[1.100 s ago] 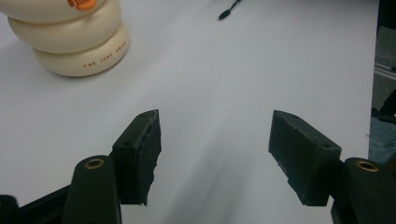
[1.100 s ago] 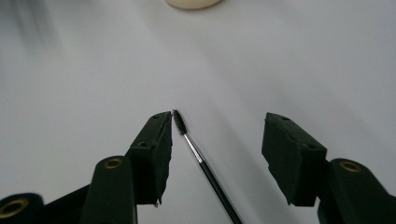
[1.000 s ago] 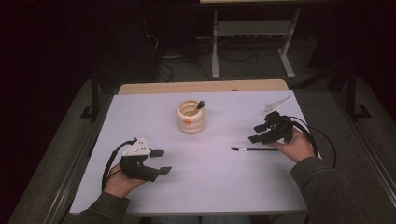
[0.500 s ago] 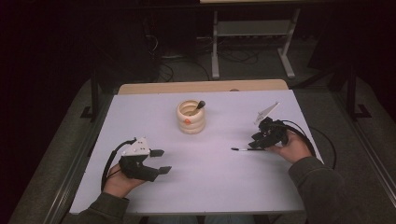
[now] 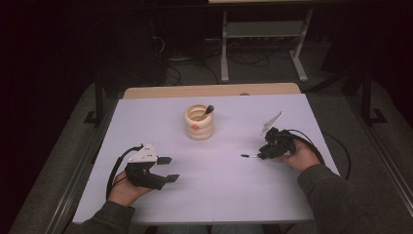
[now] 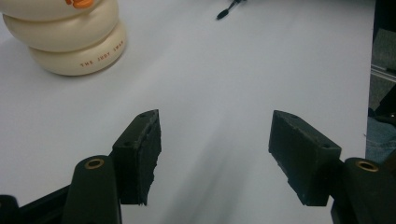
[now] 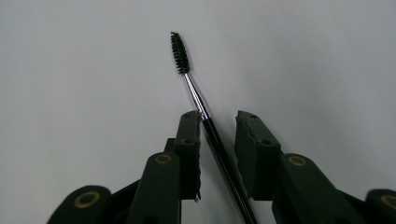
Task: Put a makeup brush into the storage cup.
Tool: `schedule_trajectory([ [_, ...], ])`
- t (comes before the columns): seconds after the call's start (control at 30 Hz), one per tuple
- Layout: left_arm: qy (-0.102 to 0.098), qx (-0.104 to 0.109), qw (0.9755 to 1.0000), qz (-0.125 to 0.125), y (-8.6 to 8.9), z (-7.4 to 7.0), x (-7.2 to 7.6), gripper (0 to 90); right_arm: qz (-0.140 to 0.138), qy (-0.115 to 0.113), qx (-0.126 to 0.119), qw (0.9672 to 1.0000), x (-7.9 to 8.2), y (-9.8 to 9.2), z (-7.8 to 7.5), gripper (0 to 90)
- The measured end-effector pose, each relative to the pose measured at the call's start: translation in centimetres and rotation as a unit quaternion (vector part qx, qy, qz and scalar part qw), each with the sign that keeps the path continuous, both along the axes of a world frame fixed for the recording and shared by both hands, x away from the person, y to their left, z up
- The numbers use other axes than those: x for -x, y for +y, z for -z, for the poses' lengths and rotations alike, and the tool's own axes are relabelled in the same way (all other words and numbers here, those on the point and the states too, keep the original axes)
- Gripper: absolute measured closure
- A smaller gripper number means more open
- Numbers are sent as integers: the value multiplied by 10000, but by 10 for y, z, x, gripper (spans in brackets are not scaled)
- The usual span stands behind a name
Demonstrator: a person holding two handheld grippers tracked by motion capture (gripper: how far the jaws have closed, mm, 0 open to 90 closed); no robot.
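A thin black spoolie brush (image 7: 180,53) lies flat on the white table (image 5: 219,195), bristle end pointing left in the high view (image 5: 247,156). My right gripper (image 7: 218,121) is low over it, at the table's right (image 5: 265,153). Its jaws have just been closing and straddle the brush handle; the handle lies against one pad and a gap remains at the other. My left gripper (image 5: 168,169) rests at the front left, jaws wide apart with nothing between them (image 6: 215,140). The brush tip (image 6: 224,12) lies far ahead of it.
A cream ringed holder (image 5: 199,122) stands at the table's middle back with a dark-tipped tool (image 5: 209,109) leaning in it; it is up left in the left gripper view (image 6: 65,42). A metal rack (image 5: 263,34) stands on the floor behind.
My right gripper has come down and slightly toward the front over the brush, and its jaws have narrowed around the handle. The left gripper has stayed still.
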State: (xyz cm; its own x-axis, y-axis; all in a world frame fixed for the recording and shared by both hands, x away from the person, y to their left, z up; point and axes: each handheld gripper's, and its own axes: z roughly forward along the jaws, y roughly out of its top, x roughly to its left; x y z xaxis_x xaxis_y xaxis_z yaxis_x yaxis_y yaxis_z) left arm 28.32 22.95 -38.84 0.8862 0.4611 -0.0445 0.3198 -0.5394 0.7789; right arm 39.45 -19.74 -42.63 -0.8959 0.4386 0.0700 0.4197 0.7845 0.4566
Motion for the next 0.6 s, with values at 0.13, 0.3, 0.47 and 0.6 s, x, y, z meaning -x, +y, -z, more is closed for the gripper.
schedule_trajectory([
  [0.13, 9, 4, 10000, 25, 1, 0, -1, 339, -96, -84, 149, 9998, 1, 4, 2, 750],
  [0.3, -2, 13, 10000, 9, 2, 0, -1, 338, -318, -269, 338, 9986, 3, 9, 1, 801],
  [0.47, 10, 18, 10000, 8, 1, 0, -1, 339, -442, -283, 378, 9979, 3, 9, 1, 830],
  [0.6, -9, 13, 10000, 17, 2, 0, -1, 339, -408, -176, 306, 9985, 1, 8, 1, 847],
])
